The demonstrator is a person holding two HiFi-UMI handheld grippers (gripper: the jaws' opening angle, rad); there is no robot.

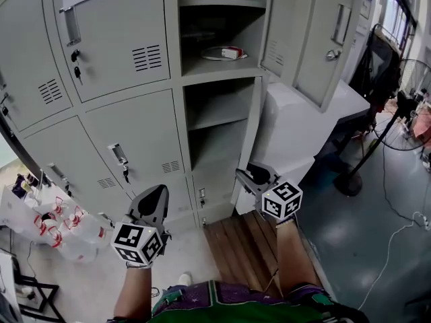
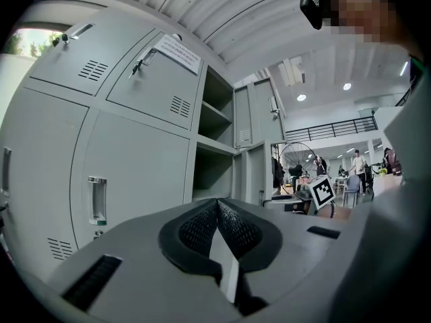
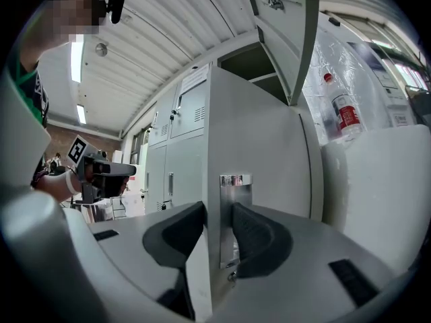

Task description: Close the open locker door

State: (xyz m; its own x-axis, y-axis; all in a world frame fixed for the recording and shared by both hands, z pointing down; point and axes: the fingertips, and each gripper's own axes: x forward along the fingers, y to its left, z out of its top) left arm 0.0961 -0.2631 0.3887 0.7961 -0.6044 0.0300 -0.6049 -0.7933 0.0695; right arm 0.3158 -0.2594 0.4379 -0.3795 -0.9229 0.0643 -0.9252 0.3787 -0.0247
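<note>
Two grippers out. In the head view the door [image 1: 250, 136] stands ajar at 2 o'clock, thin grey sheet steel, edge-on to us. The right gripper [image 3: 217, 212] has its black moulded pads [image 3: 257, 241] clamped on the door's free edge, one against the chrome handle [image 3: 234, 200]. The left gripper [image 2: 217, 206], at 7 o'clock, has its cross-hatched pads pressed together with nothing between them. The lockers [image 1: 128, 133] are flat grey painted panels with louvred vents. The floor [image 1: 377, 247] is smooth and grey-blue. Wooden slats [image 1: 236, 244] lie at 6 o'clock, and a wire-caged fan [image 1: 414, 106] stands at 3 o'clock.
</note>
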